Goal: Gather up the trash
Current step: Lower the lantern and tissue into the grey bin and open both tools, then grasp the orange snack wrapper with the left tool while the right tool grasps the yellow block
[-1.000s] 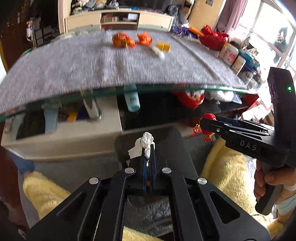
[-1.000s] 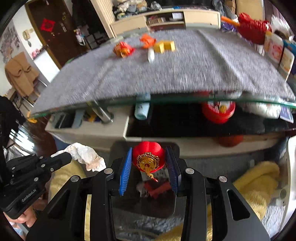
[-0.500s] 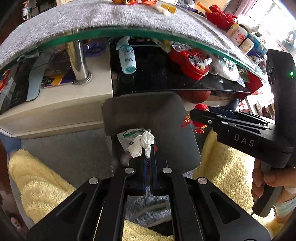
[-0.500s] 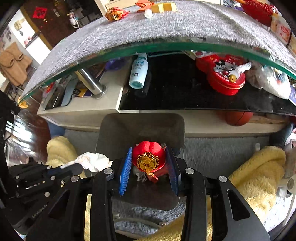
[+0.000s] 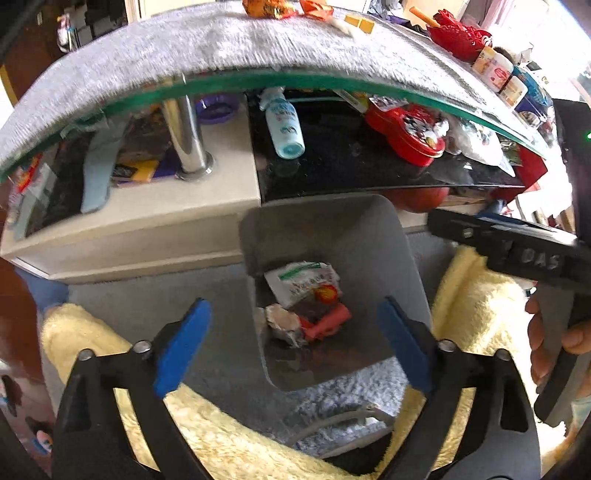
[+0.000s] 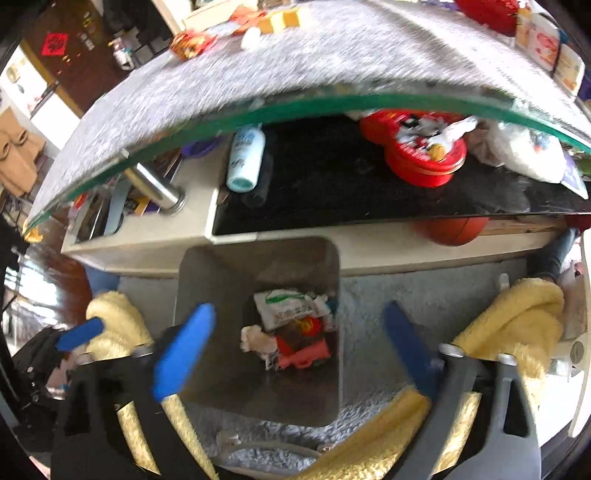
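Note:
A grey trash bin [image 5: 391, 240] stands on the floor in front of the glass table; it also shows in the right wrist view [image 6: 221, 266]. Inside lie a white-green wrapper [image 5: 301, 282], a crumpled tissue [image 5: 282, 325] and red pieces [image 5: 325, 323]. In the right wrist view the same wrapper [image 6: 288, 306], tissue [image 6: 255, 339] and red pieces [image 6: 303, 352] lie at the bottom. My left gripper [image 5: 291, 345] is open and empty above the bin. My right gripper [image 6: 291, 343] is open and empty above the bin too.
The glass table with a grey cloth [image 5: 184, 51] carries orange wrappers [image 5: 269, 7] and yellow blocks [image 5: 360, 23] at its far side. On the shelf below lie a bottle [image 5: 284, 127] and a red tin [image 5: 406, 133]. Yellow fluffy fabric [image 5: 476, 295] flanks the bin.
Both grippers opened over the bin. The tissue left my left gripper and the red lantern ornament left my right gripper; the tissue now lies inside the bin.

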Available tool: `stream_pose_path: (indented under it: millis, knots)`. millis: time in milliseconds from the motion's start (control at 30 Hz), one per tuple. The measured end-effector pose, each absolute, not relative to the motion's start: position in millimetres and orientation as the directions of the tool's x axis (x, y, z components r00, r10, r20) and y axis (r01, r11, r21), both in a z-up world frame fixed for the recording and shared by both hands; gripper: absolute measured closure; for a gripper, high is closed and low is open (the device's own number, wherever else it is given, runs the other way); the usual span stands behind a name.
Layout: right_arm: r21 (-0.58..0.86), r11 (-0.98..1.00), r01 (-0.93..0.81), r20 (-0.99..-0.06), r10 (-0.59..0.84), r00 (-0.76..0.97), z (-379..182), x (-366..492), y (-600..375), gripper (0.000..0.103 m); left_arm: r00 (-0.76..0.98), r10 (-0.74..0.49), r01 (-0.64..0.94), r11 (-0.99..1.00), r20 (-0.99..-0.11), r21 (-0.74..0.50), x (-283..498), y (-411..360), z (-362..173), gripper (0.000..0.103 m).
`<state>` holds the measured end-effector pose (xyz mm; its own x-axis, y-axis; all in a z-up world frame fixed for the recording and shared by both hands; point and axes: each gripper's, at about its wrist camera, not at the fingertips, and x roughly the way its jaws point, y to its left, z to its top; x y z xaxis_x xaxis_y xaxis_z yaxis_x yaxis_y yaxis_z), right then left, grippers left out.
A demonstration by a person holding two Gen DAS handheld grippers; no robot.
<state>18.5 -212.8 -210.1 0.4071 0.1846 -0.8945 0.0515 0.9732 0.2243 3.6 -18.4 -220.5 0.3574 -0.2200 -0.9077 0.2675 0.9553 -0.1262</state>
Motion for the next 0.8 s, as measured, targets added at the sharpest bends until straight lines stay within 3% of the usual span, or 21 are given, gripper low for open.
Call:
stream_pose_path:
  millis: [67, 800]
  knots:
    - [0.227, 0.972, 0.062, -0.893, 0.183, 0.412, -206, 21, -220, 0.004, 0.371, -0.211, 0.271, 0.956, -0.904, -0.112, 6, -17, -215, 0.008]
    - [0.230, 0.968, 0.096, -0.774, 0.122, 0.622, -117, 98, -259, 0.004, 0.533, -0.200, 0.227, 0.970, -0.822, -0.089, 85, 6, -132, 0.008]
